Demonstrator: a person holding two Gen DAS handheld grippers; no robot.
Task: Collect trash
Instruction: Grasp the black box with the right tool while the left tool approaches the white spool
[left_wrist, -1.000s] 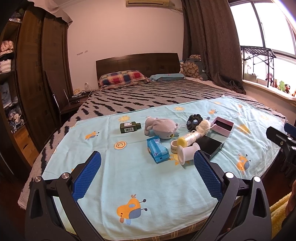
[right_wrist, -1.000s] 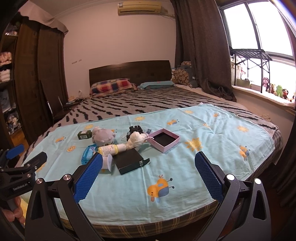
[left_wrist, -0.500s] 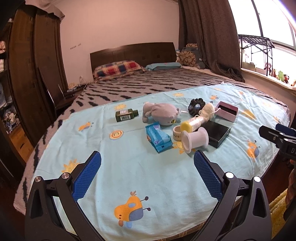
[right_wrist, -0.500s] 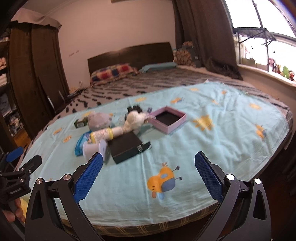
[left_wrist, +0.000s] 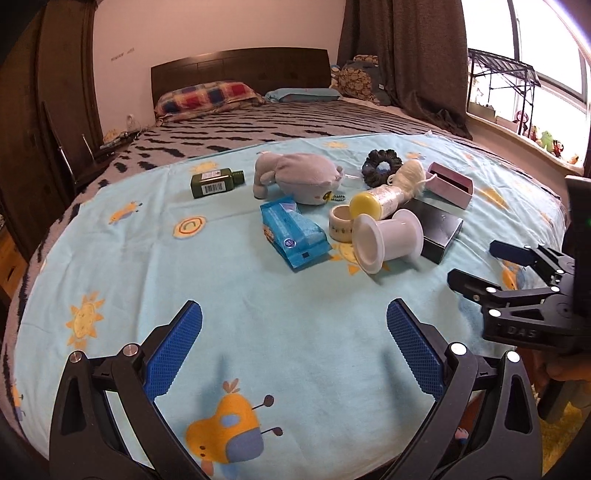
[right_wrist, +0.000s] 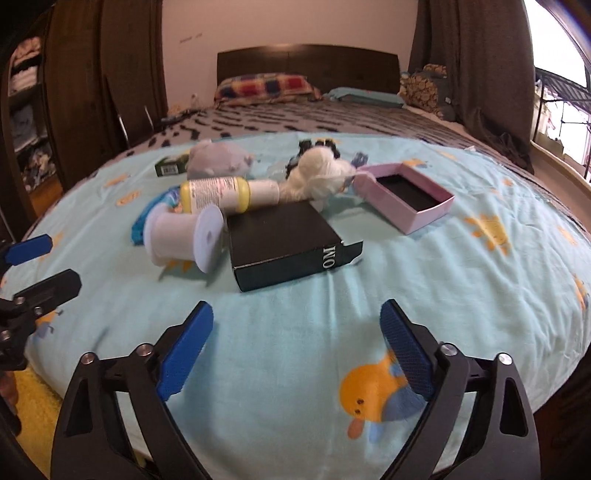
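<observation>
Spread over the foot of the bed, a pale blue sheet printed with suns and orange birds (right_wrist: 461, 288) carries everything. Nearest the lens in the right wrist view, the right tongs (right_wrist: 296, 349) stand wide apart with only bare sheet between them; their jaws have just been closing a little. The left tongs (left_wrist: 294, 345) are likewise spread and hold nothing.

Just beyond the right tongs, straight ahead and slightly left of centre, lies a flat black cardboard box with white lettering (right_wrist: 284, 240), its long axis running away from the tongs and angled to the left, its open flap end toward the near right. Touching its left side is a white plastic spool (right_wrist: 183, 238) on its side, axis across the view. From the left tongs both sit further off and to the right, so the right hand looks the nearer one for the box, and I judge it the likelier next pick.

Behind these rest a yellow-capped white bottle (right_wrist: 225, 194), a blue wipes packet (left_wrist: 293, 232) and a roll of patterned tape (left_wrist: 340, 223). Further still lie an open pink box (right_wrist: 406, 199), a white yarn ball (right_wrist: 321, 177), a grey plush toy (left_wrist: 295, 177) and a dark green bottle (left_wrist: 216, 181).
</observation>
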